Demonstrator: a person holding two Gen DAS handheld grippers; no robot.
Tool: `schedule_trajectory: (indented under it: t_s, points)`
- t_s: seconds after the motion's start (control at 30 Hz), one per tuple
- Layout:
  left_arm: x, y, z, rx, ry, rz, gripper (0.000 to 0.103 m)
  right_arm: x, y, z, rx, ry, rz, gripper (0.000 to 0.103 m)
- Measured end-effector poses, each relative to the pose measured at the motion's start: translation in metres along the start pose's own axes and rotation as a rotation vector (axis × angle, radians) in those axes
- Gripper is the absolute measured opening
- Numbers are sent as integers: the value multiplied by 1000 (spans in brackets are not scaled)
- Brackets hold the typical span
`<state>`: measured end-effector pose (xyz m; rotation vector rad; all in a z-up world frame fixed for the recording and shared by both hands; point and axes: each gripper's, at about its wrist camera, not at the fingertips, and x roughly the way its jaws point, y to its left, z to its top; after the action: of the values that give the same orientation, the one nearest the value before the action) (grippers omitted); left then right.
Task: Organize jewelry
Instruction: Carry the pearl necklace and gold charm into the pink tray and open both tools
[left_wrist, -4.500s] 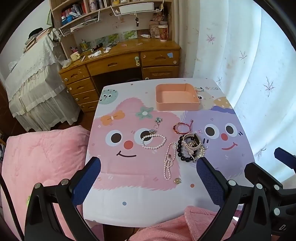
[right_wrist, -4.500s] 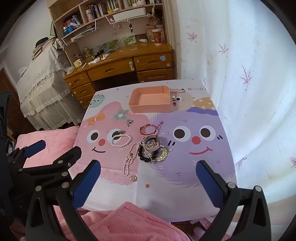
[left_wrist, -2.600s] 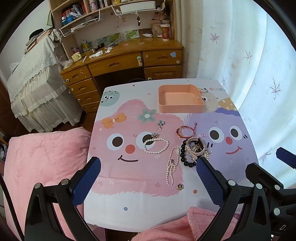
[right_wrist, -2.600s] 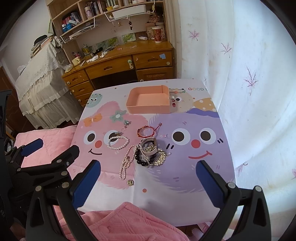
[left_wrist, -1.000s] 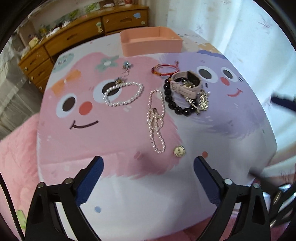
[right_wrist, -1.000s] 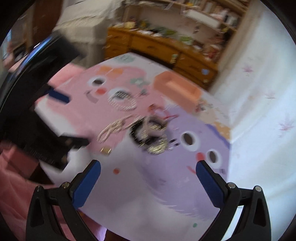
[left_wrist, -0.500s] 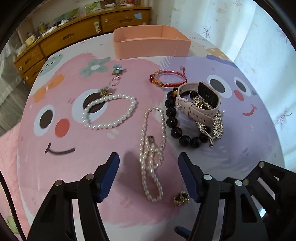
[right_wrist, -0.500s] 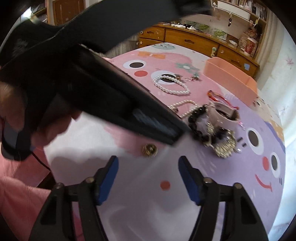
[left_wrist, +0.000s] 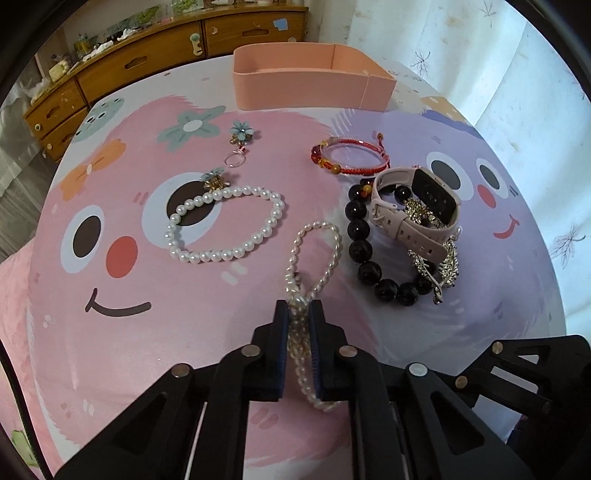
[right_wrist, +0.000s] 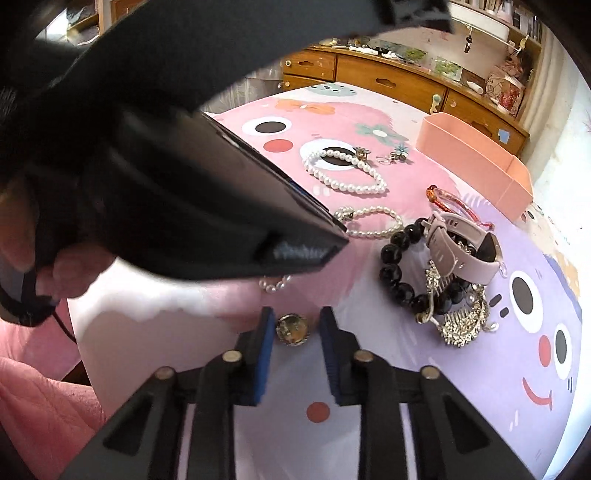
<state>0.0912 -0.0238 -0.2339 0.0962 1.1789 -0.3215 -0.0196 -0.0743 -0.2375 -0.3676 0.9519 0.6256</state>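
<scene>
Left wrist: fingers (left_wrist: 298, 312) clamp one of two pearl strands (left_wrist: 314, 251); right fingers (right_wrist: 293, 323) pinch one gold ring (right_wrist: 291, 329)

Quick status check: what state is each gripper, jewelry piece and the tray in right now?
Left gripper: shut on small pearl strand.
Right gripper: closed around gold ring.
Pink tray: no jewelry visible inside.
Large pearl bracelet: flat on cloth.
Watch: piled on black beads.

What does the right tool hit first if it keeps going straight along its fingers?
Probably the tablecloth right under it: the right tool points steeply down, its pads closed around the small gold charm. Farther along the cloth comes the fine pearl strand. Depth is uncertain.
</scene>
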Motion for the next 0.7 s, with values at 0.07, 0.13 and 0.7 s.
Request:
schedule_trajectory:
  t_s: [0.07,0.13,0.7]
  points:
    - [-4,0,-1,1,-5,3,7,-1,1,1,-2,6,7,19]
    - [-11,2,-1,2,-10,1,7,-2,-1,3,1,16,16,19]
    - [-136,11,59,82,-207,-18,3,-65,-38,54,79,-86,36,19]
